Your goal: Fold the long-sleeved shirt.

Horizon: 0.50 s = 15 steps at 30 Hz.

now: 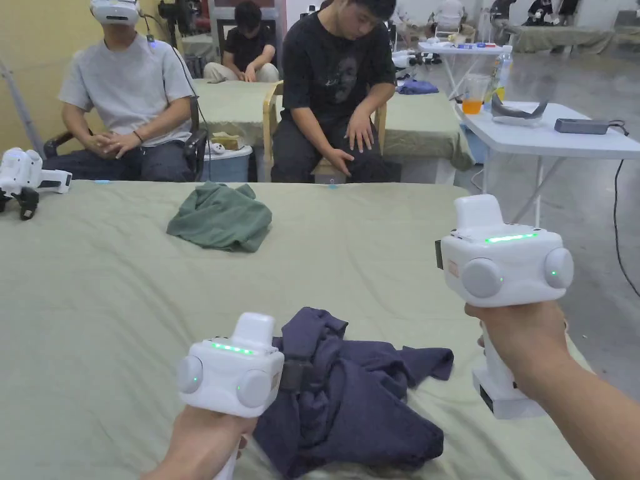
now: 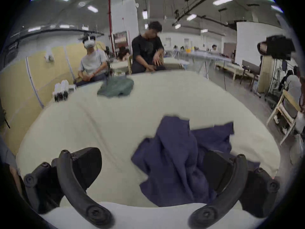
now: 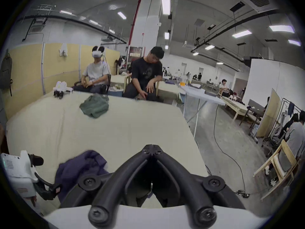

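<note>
A dark navy long-sleeved shirt (image 1: 356,400) lies crumpled near the front edge of the cloth-covered table (image 1: 112,300). My left gripper (image 1: 299,375) is at the shirt's left side, low over it. In the left gripper view the shirt (image 2: 178,158) lies ahead. The left gripper (image 2: 151,164) is open, with one jaw over the fabric and the other over bare table. My right gripper's white body (image 1: 500,265) is held up to the right, above the shirt. In the right gripper view the right gripper (image 3: 151,147) is shut on nothing, with the shirt (image 3: 79,168) at lower left.
A crumpled green garment (image 1: 220,219) lies toward the far side of the table. Another pair of white grippers (image 1: 25,178) rests at the far left edge. Two people sit just beyond the far edge. A white folding table (image 1: 550,137) stands on the floor at the right.
</note>
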Each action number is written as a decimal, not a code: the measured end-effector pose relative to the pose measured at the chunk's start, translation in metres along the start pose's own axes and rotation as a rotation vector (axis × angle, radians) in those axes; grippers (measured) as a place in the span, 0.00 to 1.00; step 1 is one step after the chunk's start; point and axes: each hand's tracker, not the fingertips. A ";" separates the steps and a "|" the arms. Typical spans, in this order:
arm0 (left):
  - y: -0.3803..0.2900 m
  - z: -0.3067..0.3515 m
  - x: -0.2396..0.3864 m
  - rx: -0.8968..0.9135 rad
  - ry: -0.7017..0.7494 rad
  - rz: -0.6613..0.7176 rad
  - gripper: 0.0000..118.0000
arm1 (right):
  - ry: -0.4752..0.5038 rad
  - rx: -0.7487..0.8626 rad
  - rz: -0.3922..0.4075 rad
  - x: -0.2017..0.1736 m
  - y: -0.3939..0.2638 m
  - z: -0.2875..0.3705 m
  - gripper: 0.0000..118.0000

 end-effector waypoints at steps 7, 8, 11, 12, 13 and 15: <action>-0.041 -0.029 0.002 -0.019 -0.126 0.158 0.27 | 0.009 -0.192 0.012 0.010 -0.057 -0.052 0.08; -0.042 -0.029 0.008 0.001 -0.117 0.180 0.26 | 0.010 -0.218 0.008 0.011 -0.063 -0.058 0.08; -0.039 -0.030 0.004 0.012 -0.055 0.099 0.22 | 0.051 -0.287 -0.032 0.016 -0.077 -0.078 0.08; -0.038 -0.030 0.000 0.006 -0.069 0.122 0.22 | 0.094 -0.304 -0.063 0.019 -0.080 -0.084 0.23; -0.040 -0.032 -0.006 -0.003 -0.097 0.158 0.22 | 0.107 -0.324 -0.082 0.020 -0.082 -0.091 0.59; -0.040 -0.034 -0.011 -0.021 -0.134 0.195 0.22 | 0.107 -0.457 -0.069 0.018 -0.087 -0.112 1.00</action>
